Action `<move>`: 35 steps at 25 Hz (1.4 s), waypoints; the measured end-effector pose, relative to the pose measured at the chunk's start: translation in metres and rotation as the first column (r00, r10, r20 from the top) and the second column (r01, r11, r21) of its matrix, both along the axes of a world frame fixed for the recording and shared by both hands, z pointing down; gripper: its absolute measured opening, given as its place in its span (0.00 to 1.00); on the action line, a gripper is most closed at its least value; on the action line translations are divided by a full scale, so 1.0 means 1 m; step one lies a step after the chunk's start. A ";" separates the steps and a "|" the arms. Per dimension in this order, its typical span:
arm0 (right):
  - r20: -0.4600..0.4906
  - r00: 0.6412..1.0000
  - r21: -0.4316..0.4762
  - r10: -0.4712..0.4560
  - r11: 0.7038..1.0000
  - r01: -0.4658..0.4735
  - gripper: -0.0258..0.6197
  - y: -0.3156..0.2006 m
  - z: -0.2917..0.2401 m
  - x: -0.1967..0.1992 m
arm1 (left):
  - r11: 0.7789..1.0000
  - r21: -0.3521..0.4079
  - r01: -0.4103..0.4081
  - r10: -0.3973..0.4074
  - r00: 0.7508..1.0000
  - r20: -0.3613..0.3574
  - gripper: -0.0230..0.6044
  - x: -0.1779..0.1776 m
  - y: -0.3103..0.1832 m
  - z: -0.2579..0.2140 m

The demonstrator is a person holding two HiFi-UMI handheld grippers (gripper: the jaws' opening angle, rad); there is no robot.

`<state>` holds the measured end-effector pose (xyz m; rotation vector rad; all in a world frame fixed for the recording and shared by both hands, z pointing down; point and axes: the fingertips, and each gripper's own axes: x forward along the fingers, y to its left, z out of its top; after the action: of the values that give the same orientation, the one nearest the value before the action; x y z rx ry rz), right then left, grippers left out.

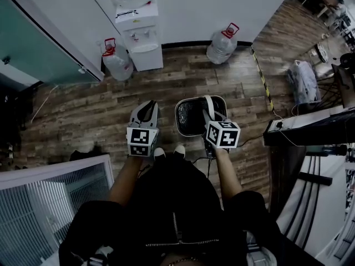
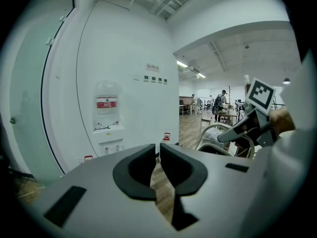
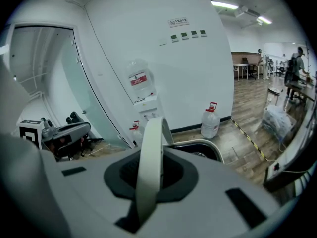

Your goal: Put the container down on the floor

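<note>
The container point(image 1: 181, 121) is a light-rimmed bin with a dark inside, and it hangs above the wooden floor in front of the person's shoes. Its pale band handle point(image 1: 209, 105) arches upward into my right gripper point(image 1: 208, 115), which is shut on it. In the right gripper view the handle point(image 3: 150, 155) runs straight between the jaws of the right gripper point(image 3: 151, 148), with the bin's rim point(image 3: 210, 147) below. My left gripper point(image 1: 145, 111) hovers just left of the bin, touching nothing. In its own view the left gripper point(image 2: 158, 150) is shut and holds nothing, and the container point(image 2: 218, 135) shows at the right.
A white water dispenser point(image 1: 136, 26) stands against the far wall, with one water jug point(image 1: 117, 60) to its left and another point(image 1: 222, 44) to its right. Yellow-black tape point(image 1: 262, 76) crosses the floor. A plastic bag point(image 1: 302, 82) and a desk point(image 1: 310, 129) are at right, a white grille point(image 1: 50, 204) at lower left.
</note>
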<state>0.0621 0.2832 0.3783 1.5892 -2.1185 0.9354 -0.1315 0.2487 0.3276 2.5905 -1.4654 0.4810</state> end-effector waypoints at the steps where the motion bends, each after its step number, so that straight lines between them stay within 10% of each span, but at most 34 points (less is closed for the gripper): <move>1: 0.002 1.000 -0.004 -0.001 1.000 0.001 0.09 -0.002 0.001 0.000 | 1.000 0.001 0.001 -0.001 1.000 0.003 0.10 0.000 -0.002 0.002; 35: 0.059 0.997 -0.090 -0.050 0.994 0.055 0.09 -0.081 0.021 -0.010 | 0.999 -0.025 0.035 -0.036 0.999 -0.023 0.10 0.028 -0.098 0.009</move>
<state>0.0526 0.2020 0.3989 1.4718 -2.1119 1.0564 -0.1035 0.1504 0.3371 2.5381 -1.4853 0.4593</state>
